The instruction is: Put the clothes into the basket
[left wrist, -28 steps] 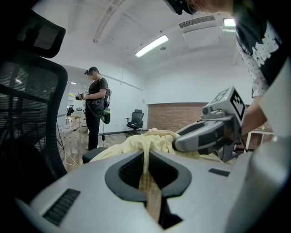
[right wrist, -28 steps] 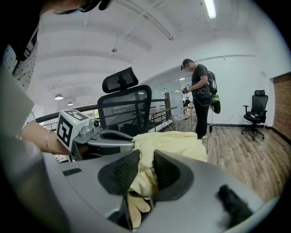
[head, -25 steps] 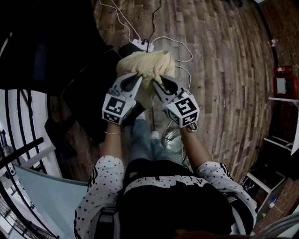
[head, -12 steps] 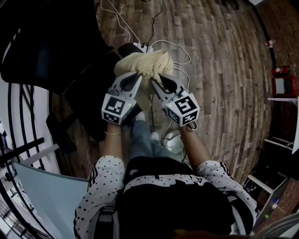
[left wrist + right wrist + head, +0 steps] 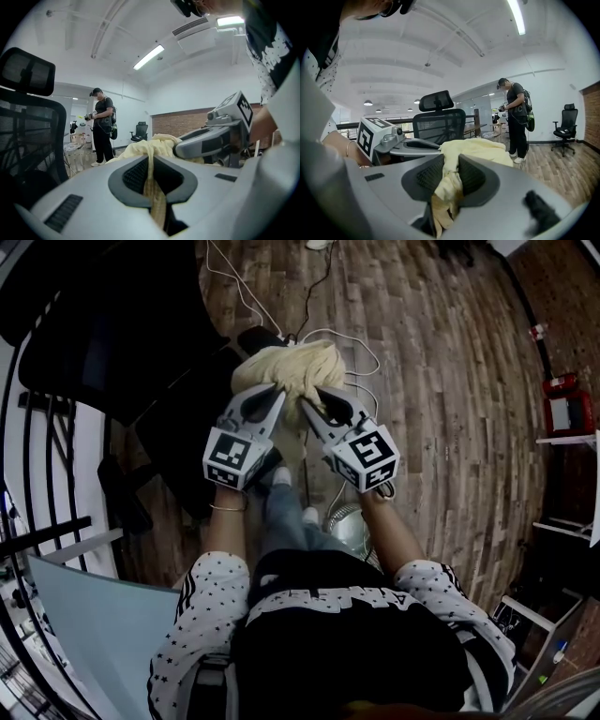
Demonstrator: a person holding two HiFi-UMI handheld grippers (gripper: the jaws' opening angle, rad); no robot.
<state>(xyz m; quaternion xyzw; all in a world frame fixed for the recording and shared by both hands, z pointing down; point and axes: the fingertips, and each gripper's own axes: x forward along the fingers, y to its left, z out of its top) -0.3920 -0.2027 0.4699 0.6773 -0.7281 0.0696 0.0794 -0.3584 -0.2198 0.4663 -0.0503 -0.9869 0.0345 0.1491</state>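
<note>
Head view first: left gripper [image 5: 270, 395] and right gripper [image 5: 314, 397] are up side by side in front of the person. Each bites the near edge of the cream-yellow garment [image 5: 291, 367], which bunches just beyond their tips, above the wooden floor [image 5: 450, 399]. White cables [image 5: 337, 334] trail over the boards, and a black office chair [image 5: 103, 343] sits off to the left.

Left gripper view: the jaws are nearly together, nipping a thin fold of the garment. The rest heaps just ahead. A second person [image 5: 102, 124] stands across the room, with a brick wall [image 5: 187, 123] beyond.

Right gripper view: the jaws are a little apart, clamped on a thicker wad, and the garment mounds right past the tips.
</note>
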